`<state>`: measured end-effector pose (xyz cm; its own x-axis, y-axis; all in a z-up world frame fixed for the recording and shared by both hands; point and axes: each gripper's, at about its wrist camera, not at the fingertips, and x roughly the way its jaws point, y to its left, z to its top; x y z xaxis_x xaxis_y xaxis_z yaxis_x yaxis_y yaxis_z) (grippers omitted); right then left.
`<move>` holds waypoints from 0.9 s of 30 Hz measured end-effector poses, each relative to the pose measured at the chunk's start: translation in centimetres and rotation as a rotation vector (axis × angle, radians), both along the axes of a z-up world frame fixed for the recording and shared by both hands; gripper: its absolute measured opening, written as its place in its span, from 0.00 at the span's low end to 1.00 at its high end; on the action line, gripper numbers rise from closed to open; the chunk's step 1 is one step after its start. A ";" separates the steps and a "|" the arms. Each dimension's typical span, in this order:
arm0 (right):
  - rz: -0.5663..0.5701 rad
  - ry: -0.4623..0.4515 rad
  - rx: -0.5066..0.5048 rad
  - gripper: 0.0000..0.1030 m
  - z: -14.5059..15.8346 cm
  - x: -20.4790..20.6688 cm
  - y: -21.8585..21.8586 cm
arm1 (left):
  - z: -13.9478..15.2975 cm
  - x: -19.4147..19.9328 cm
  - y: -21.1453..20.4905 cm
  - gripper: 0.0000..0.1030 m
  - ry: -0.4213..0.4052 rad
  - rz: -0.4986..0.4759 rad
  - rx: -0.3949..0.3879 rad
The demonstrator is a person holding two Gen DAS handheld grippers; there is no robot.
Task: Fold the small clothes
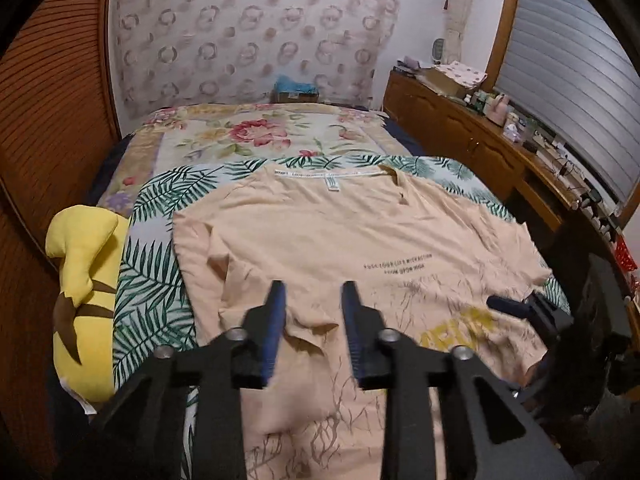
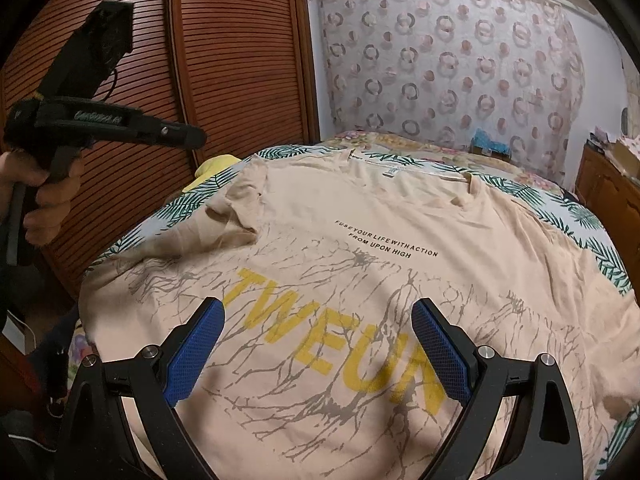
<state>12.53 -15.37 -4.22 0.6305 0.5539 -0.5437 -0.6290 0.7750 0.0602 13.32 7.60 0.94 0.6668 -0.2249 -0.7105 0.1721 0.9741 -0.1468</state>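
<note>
T-shirt (image 2: 360,240) flat on bed (image 1: 168,256), collar far | left tool (image 1: 312,312) released, raised — nearer folded-in sleeve (image 2: 224,224) | right tool (image 2: 320,340) released, over hem

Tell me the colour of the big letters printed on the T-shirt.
Yellow letters on the peach T-shirt, clearest in the right wrist view.

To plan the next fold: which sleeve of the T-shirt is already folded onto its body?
The sleeve beside the wooden wardrobe; the other sleeve still lies spread flat.
</note>
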 end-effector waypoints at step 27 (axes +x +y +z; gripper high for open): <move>0.183 0.005 -0.037 0.72 3.2 5.2 7.3 | -10.0 -2.8 6.4 0.83 0.113 0.257 0.113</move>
<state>17.77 -8.07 -1.00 0.5182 0.6389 -0.5685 -0.7595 0.6494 0.0376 10.55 14.01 -9.03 0.6069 0.0262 -0.7944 -0.0938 0.9948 -0.0389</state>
